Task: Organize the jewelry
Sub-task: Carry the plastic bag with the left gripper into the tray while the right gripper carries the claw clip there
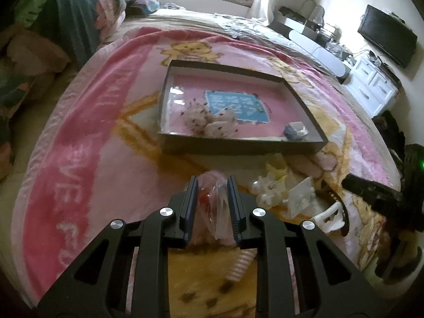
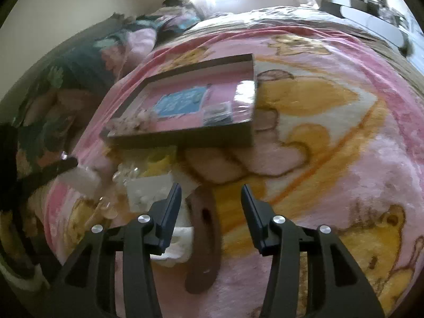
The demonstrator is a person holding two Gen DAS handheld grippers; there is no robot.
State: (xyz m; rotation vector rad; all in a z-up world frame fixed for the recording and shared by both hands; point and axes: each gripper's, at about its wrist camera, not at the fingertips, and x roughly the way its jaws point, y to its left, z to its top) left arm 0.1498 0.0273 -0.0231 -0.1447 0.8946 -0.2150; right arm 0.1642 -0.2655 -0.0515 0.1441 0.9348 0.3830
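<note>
A shallow dark box (image 1: 169,87) with a pink floor lies on the bed blanket; it also shows in the right wrist view (image 2: 185,139). Spotted white hair ties (image 1: 209,122) and a small grey item (image 1: 295,129) lie inside it. My left gripper (image 1: 212,189) is shut on a clear plastic bag with something red inside (image 1: 216,206), held in front of the box. My right gripper (image 2: 212,196) is open and empty above the blanket. A pile of white and yellow jewelry pieces and clear packets (image 1: 278,188) lies right of the left gripper, and in the right wrist view (image 2: 143,182).
The pink and yellow cartoon blanket (image 1: 92,137) covers the bed. Pillows and bedding (image 1: 53,26) lie at the far left. A white hair claw (image 1: 330,216) lies near the pile. White drawers and a dark screen (image 1: 387,37) stand at the right.
</note>
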